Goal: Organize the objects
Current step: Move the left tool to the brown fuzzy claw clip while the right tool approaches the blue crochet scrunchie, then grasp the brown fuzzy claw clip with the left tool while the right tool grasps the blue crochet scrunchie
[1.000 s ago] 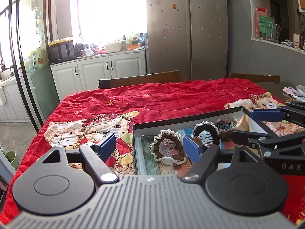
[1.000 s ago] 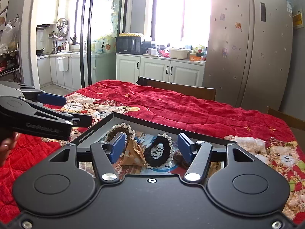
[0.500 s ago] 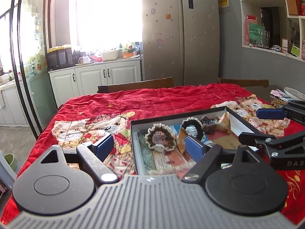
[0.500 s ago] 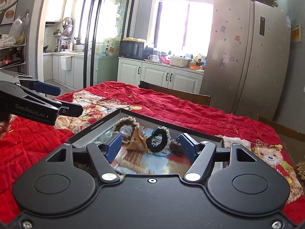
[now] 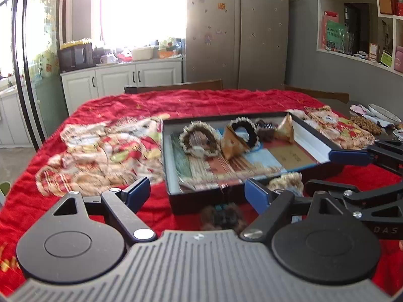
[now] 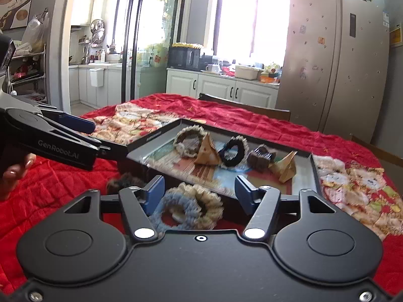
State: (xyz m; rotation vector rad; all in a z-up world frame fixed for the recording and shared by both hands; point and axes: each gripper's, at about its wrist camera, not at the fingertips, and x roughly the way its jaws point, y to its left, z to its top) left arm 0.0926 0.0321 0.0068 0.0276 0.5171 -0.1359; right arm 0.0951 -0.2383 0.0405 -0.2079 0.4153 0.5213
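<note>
Two scrunchies lie outside the black tray point(image 6: 161, 134), on the red blanket point(image 6: 226, 115) just before its near wall: a blue-and-cream scrunchie point(image 6: 187, 210) and, left of it, a dark brown scrunchie point(image 6: 124, 181). Your right gripper point(image 6: 200, 191) has the blue-and-cream one between its blue pads; its jaws have just been closing, but the pads do not press it. Your left gripper point(image 5: 196, 193) stands wide apart with nothing gripped, the dark scrunchie on the blanket between its fingers. Inside the tray, along its far wall, sit a cream-edged scrunchie point(image 6: 187, 141), a black scrunchie point(image 6: 233, 152), a brown hair claw point(image 6: 260, 157) and two paper pyramids point(image 6: 206, 152).
</note>
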